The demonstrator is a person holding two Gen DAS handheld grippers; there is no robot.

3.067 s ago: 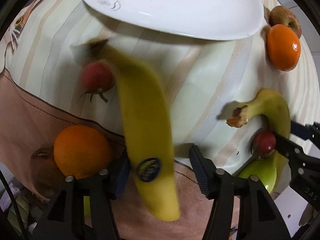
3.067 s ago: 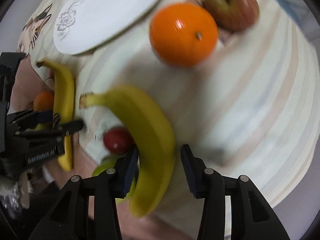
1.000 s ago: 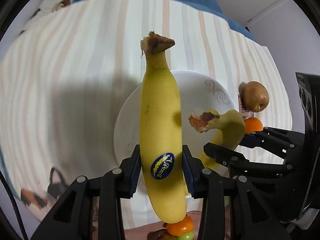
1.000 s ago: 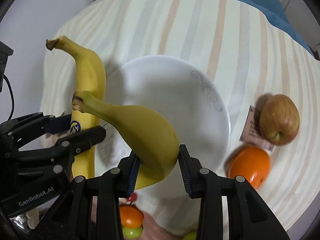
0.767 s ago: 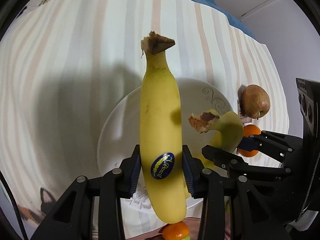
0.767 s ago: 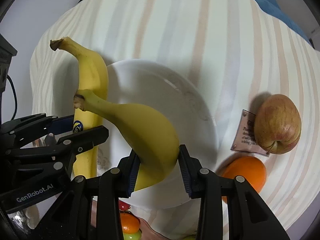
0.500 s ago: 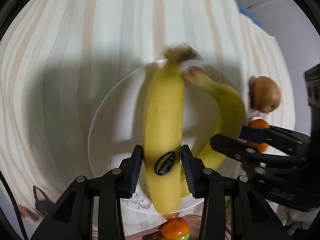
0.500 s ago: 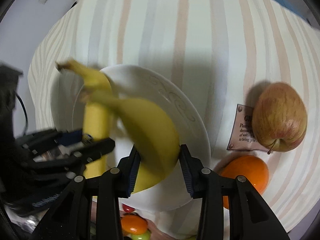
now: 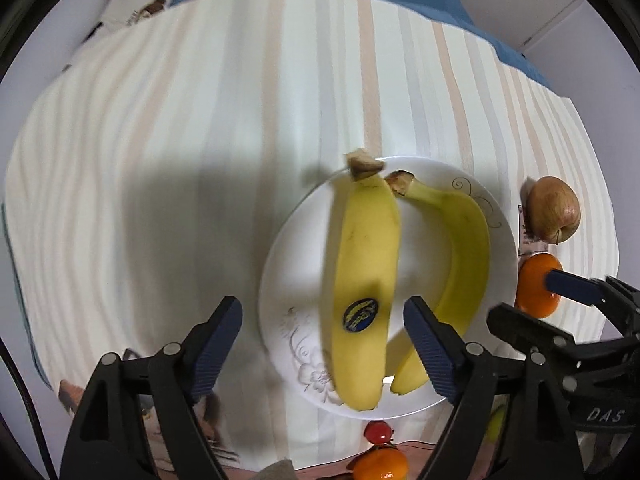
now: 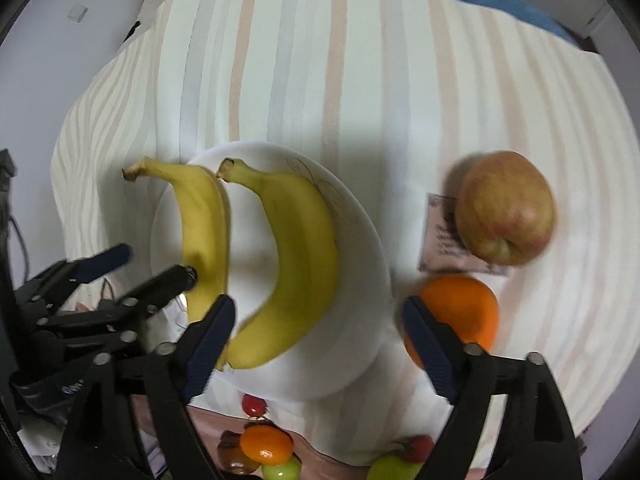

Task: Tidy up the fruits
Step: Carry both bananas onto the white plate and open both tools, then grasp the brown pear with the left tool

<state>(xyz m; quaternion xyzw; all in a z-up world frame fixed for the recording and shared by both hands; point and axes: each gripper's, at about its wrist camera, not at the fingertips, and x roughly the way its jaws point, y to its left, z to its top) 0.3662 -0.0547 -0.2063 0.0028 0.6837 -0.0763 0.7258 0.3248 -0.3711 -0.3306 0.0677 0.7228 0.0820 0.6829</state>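
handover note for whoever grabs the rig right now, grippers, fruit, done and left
Left gripper: jaws opening, pads clear of the stickered banana.
Right gripper: jaws opening, pads off the second banana.
Done: both bananas lie side by side on the white plate.
Left: apple and orange sit on the striped cloth beside the plate; small fruits lie at its near edge.
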